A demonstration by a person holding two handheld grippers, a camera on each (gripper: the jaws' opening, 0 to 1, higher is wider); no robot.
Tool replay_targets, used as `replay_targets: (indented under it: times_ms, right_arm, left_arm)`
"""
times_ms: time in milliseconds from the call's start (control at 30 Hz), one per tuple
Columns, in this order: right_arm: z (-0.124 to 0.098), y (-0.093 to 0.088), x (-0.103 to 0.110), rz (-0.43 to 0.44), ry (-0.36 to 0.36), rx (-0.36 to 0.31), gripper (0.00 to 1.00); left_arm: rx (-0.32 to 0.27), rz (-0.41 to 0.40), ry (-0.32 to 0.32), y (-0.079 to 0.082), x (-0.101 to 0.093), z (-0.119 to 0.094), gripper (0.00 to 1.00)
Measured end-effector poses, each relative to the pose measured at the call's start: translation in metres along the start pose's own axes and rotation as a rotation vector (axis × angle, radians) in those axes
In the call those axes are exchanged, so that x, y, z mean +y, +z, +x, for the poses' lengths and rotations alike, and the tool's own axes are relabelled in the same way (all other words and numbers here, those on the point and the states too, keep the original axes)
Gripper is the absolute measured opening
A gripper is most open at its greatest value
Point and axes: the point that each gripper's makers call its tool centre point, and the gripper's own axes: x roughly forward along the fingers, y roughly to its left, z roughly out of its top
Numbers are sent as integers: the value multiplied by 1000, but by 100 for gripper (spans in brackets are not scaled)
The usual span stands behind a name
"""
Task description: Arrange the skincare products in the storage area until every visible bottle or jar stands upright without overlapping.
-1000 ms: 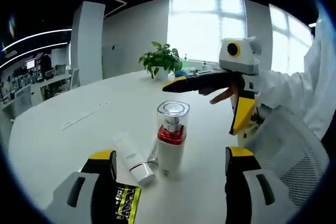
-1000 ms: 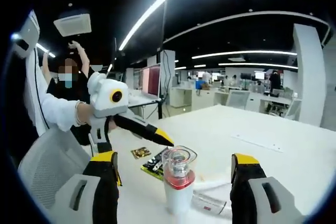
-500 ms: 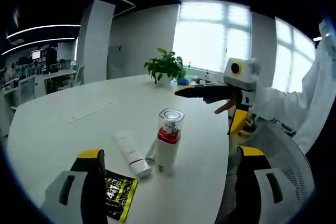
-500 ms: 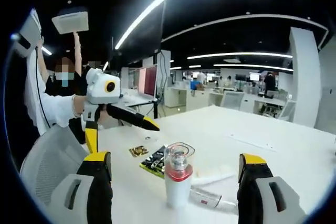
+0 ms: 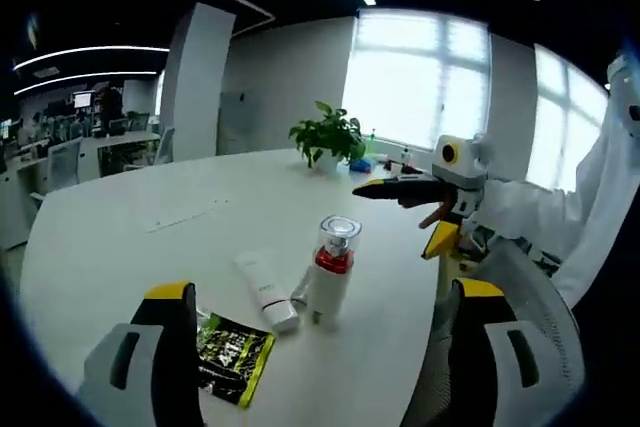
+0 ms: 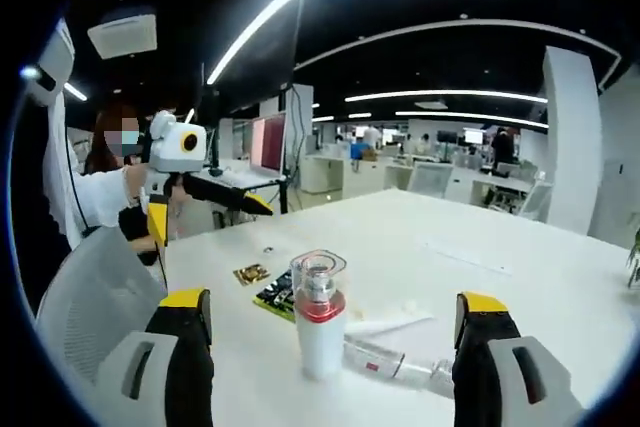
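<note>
A white pump bottle [image 5: 331, 274] with a red collar and clear cap stands upright on the white table [image 5: 130, 247]. Beside its base a white tube [image 5: 267, 292] lies flat, and a small clear bottle [image 6: 393, 364] with a red band lies on its side. My left gripper [image 5: 324, 290] is open, held back from the pump bottle [image 6: 317, 318] with nothing between its jaws. My right gripper [image 6: 333, 299] is open too, on the opposite side and also apart from it. Each gripper appears in the other's view: the right gripper [image 5: 402, 213], the left gripper [image 6: 210, 214].
A green-and-black sachet [image 5: 236, 345] lies near the table edge, with a smaller sachet [image 6: 251, 273] beyond it. A potted plant [image 5: 330, 133] stands at the far side. A mesh office chair [image 6: 85, 302] sits against the table's edge. A person's white sleeve [image 5: 560, 217] is on the right.
Both views have pulled back from the pump bottle, which looks smaller now. The bottle stays upright in place. Both grippers remain open.
</note>
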Motion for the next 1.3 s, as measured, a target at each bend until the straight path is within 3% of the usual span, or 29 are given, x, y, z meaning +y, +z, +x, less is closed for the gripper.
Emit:
replay_targets:
  times_ms: [133,433,633,833,1300]
  right_arm:
    - [-4,-5,-12,6,-29,3,100]
    - [-6,-28,-33,-13,-54,88,100]
    - [-16,-37,-74,-21,-138,129,100]
    - [-28,-50,-102,-32,-170,182,100]
    - [-29,-81,-130,-17,-205,247,100]
  left_arm:
    - [-5,-9,8,-5,3,-3,99]
    - [-16,-49,35,-15,10,-10,99]
    - [-28,-63,49,-14,16,-14,99]
    - [-51,-70,51,-9,19,-16,99]
    - [-40,-88,67,-13,16,-15,99]
